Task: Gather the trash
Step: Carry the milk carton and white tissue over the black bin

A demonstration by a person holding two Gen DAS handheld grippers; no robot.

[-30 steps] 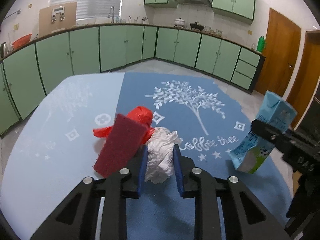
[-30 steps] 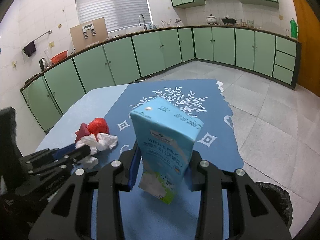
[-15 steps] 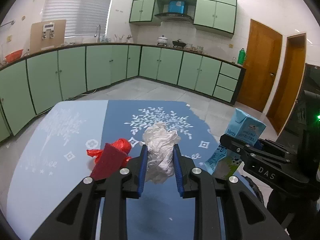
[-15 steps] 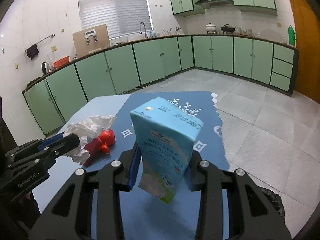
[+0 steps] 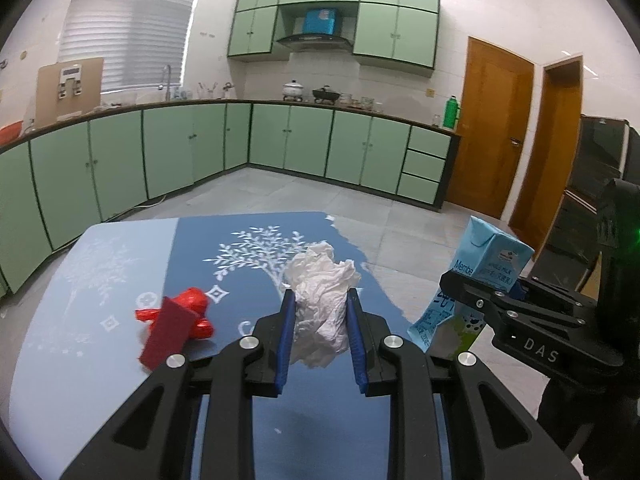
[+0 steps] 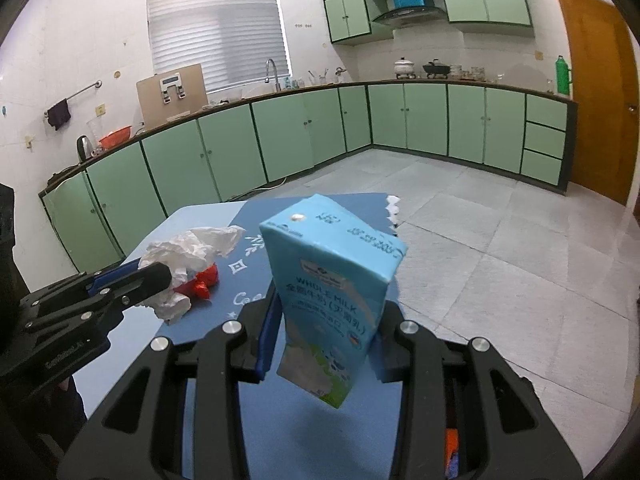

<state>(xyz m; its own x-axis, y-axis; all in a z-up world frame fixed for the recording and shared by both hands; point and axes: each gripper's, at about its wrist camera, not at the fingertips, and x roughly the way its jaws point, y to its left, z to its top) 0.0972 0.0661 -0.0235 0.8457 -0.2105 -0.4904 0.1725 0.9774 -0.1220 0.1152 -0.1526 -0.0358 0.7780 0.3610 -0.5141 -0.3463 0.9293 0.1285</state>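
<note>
Left gripper clamps crumpled tissue above the table's right edge, right gripper clamps a tilted milk carton; either could slip free.

tissue and carton held above the bench

the left gripper clamps a crumpled white tissue between its blue pads, clear of the blue bench. a red wrapper and a dark red sponge lie on the bench at left. at right, the right gripper grips a tilted blue milk carton.
</note>
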